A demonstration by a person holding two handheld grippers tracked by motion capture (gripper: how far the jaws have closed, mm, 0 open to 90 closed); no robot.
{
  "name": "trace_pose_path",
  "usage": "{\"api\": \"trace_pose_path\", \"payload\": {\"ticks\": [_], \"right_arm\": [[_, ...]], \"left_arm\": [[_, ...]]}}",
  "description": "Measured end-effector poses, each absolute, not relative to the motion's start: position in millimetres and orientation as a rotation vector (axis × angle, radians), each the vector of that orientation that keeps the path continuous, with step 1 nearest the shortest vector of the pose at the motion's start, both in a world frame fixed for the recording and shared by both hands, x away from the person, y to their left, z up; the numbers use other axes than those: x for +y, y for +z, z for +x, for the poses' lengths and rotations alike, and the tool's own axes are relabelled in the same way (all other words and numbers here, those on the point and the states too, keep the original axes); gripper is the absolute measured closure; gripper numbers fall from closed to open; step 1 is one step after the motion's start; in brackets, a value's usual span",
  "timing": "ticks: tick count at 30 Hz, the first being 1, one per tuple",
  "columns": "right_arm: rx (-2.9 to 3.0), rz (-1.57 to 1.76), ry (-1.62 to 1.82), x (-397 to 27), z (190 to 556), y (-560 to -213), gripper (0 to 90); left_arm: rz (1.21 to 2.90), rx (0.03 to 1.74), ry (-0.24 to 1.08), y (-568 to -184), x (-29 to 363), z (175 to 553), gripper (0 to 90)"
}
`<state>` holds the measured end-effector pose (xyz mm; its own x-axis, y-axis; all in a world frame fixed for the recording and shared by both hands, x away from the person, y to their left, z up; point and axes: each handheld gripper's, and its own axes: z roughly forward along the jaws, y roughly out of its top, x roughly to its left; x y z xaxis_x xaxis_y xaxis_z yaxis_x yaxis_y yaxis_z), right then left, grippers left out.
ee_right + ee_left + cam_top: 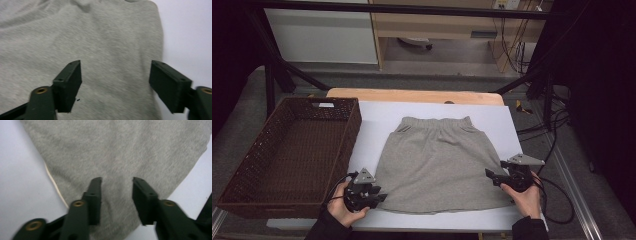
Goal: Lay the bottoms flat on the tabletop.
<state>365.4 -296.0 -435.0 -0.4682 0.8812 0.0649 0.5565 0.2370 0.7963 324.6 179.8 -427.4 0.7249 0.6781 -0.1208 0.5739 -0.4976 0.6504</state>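
Skirt (437, 165) work looks barely begun: the grey garment lies spread flat on the white sheet (377, 125) of the bench, waistband at the far side from you, hem toward your hands, and no fold has been made yet as far as the pictures show. The wicker basket (247, 165) out beyond your left gripper holds nothing I can see, so folding and stowing are, by my judgement, still ahead.

Your left gripper (374, 196) sits at the hem corner nearest it. In the left gripper view its jaws stand partly apart, with the corner of the cloth lying beneath and between them, but the pads press on nothing; it has hold of nothing.

Your right gripper (492, 176) is at the other hem corner, on its own side of the skirt. In the right gripper view its jaws gape wide, one over the cloth, the other past the skirt's side edge above the white sheet. Nothing is pinched there either, so both corners remain free
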Motion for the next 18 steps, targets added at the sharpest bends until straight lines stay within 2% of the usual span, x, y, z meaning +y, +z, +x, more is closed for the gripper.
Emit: {"api": "trace_pose_path", "payload": {"ticks": [4, 9, 13, 18], "right_arm": [[2.126, 1.307, 1.123, -288, 364, -432, 15.0], [2.165, 1.308, 1.144, -278, 365, -431, 9.6], [2.177, 1.311, 1.162, -270, 364, -430, 5.9], [2.201, 1.291, 1.171, -259, 364, -430, 3.7]], "left_arm": [[2.219, 0.941, 0.192, -427, 177, 327, 42.8], [2.22, 0.926, 0.192, -428, 173, 332, 25.5], [2.216, 0.927, 0.193, -426, 170, 338, 18.6], [2.213, 0.915, 0.192, -421, 163, 345, 14.7]]}}
